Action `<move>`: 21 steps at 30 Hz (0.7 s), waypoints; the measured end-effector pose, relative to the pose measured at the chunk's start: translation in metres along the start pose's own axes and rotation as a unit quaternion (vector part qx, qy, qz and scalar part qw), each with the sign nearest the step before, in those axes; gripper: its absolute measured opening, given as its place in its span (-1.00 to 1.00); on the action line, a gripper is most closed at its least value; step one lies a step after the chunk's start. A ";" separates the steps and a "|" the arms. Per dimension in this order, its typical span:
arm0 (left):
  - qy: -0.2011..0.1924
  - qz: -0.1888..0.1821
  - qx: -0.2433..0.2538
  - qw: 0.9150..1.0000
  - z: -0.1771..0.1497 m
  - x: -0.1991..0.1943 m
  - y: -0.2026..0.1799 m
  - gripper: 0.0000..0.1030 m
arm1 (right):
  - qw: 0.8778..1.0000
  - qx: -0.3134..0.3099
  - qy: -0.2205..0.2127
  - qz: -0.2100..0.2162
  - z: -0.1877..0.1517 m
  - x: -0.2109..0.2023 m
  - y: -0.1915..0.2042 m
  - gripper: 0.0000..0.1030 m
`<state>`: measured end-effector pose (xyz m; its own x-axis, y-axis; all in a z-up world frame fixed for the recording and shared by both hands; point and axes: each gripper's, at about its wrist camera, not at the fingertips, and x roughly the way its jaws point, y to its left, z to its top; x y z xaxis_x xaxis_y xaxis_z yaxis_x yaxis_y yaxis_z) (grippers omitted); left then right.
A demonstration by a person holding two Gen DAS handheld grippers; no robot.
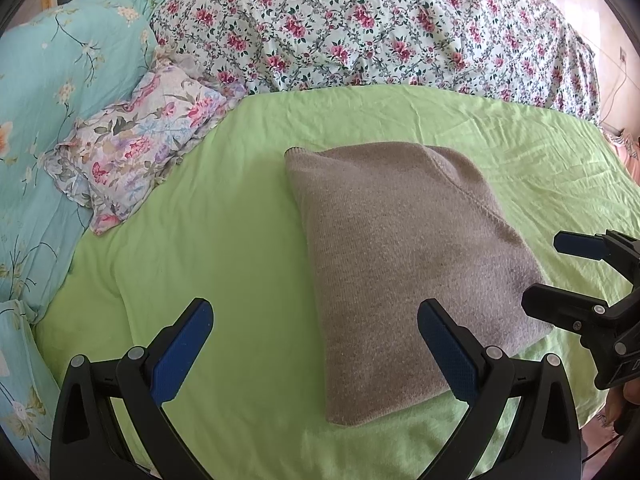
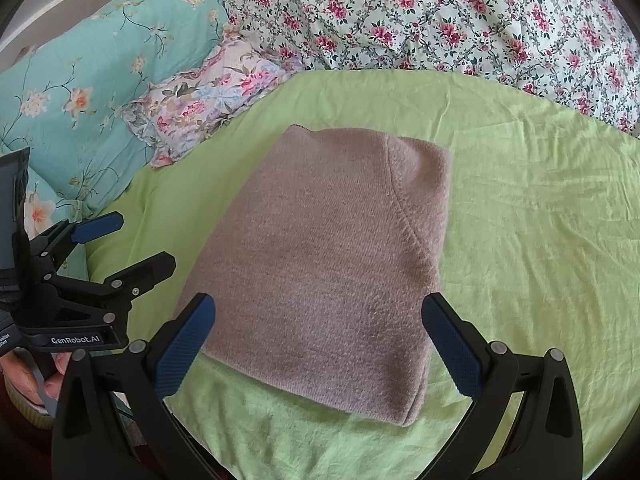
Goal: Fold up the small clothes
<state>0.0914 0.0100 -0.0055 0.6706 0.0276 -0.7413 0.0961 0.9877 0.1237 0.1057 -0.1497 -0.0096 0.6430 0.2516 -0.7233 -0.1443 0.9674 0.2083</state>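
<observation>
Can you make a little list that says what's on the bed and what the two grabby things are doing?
garment: folded grey-brown knit sweater, lying flat
surface: green bed sheet
bedding behind: floral quilt, teal quilt, small floral pillow
left gripper: open, holding nothing, over the near left edge of the sweater
right gripper: open, holding nothing, over the near end of the sweater
</observation>
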 end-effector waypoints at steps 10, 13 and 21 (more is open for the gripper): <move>-0.001 0.000 0.000 1.000 0.003 0.001 -0.001 0.99 | 1.000 -0.001 0.000 -0.002 0.004 0.001 -0.002 0.99; -0.001 0.000 0.000 1.000 0.005 0.005 -0.002 0.99 | 1.000 -0.001 -0.001 -0.004 0.008 0.001 -0.006 1.00; 0.002 0.006 -0.005 1.000 0.011 0.015 -0.001 0.99 | 1.000 0.004 -0.001 -0.008 0.011 0.007 -0.014 1.00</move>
<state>0.1093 0.0078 -0.0093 0.6682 0.0407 -0.7429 0.0807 0.9887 0.1267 0.1206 -0.1615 -0.0102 0.6464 0.2353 -0.7258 -0.1268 0.9712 0.2019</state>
